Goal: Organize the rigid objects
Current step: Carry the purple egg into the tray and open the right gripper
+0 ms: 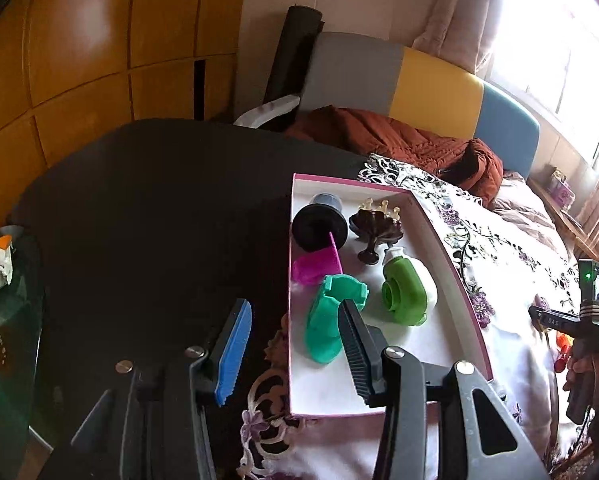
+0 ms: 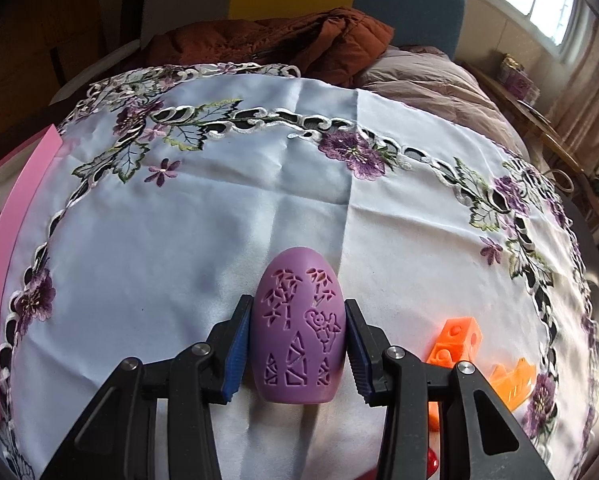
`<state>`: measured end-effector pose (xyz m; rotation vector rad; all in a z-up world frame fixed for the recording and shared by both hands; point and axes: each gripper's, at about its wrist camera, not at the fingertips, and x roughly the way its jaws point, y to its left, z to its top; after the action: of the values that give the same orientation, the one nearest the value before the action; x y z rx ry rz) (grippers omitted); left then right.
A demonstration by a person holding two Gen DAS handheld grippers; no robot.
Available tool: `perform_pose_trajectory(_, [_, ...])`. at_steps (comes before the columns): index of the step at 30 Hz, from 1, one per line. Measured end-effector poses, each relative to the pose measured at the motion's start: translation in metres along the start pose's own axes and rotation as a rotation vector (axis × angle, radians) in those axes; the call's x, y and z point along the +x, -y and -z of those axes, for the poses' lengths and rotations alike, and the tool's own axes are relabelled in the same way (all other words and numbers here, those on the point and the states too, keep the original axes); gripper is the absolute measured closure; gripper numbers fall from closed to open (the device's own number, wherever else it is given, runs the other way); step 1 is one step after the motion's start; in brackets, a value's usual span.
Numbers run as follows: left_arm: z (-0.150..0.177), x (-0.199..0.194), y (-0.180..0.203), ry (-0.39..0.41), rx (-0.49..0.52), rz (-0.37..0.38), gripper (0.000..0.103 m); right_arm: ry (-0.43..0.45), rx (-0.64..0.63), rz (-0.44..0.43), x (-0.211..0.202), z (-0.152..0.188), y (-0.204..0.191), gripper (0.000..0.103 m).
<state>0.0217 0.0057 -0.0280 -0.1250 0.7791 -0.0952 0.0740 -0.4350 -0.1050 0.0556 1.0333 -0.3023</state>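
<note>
**Purple egg clamped at lower centre**

Right gripper (image 2: 296, 344) jaws are clamped on the purple egg (image 2: 297, 332), above the embroidered cloth (image 2: 179, 240). Orange blocks (image 2: 459, 340) lie at lower right. Left gripper (image 1: 295, 344) jaws stand apart, empty, over the pink-edged box (image 1: 439, 216) holding a teal piece (image 1: 327, 320).

Wood-panelled wardrobe (image 1: 79, 52) along left wall. Bed headboard (image 1: 431, 80) in grey, yellow and blue panels; rust quilted cover (image 2: 283, 44) bunched against it. Bright window (image 1: 559, 40) at right, overexposed, beige curtain (image 1: 455, 4) beside it.
</note>
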Motion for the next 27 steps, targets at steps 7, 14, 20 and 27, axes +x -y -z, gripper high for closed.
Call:
perform_pose_trajectory(7, [0.005, -0.003, -0.005, 0.002, -0.003, 0.018, 0.057, 0.013, 0.029, 0.074, -0.003, 0.002, -0.007, 0.059])
perform_pose_trajectory(14, [0.011, -0.003, -0.009, -0.010, -0.010, 0.016, 0.057, -0.006, 0.093, 0.054, -0.011, 0.000, -0.009, 0.059])
perform_pose_trajectory(20, [0.012, 0.000, -0.007, -0.017, -0.009, 0.019, 0.057, -0.010, 0.088, -0.021, -0.020, 0.006, -0.031, 0.059])
perform_pose_trajectory(27, [0.013, 0.001, -0.009, -0.013, -0.015, 0.007, 0.057, -0.002, 0.093, -0.143, -0.034, 0.004, -0.061, 0.059])
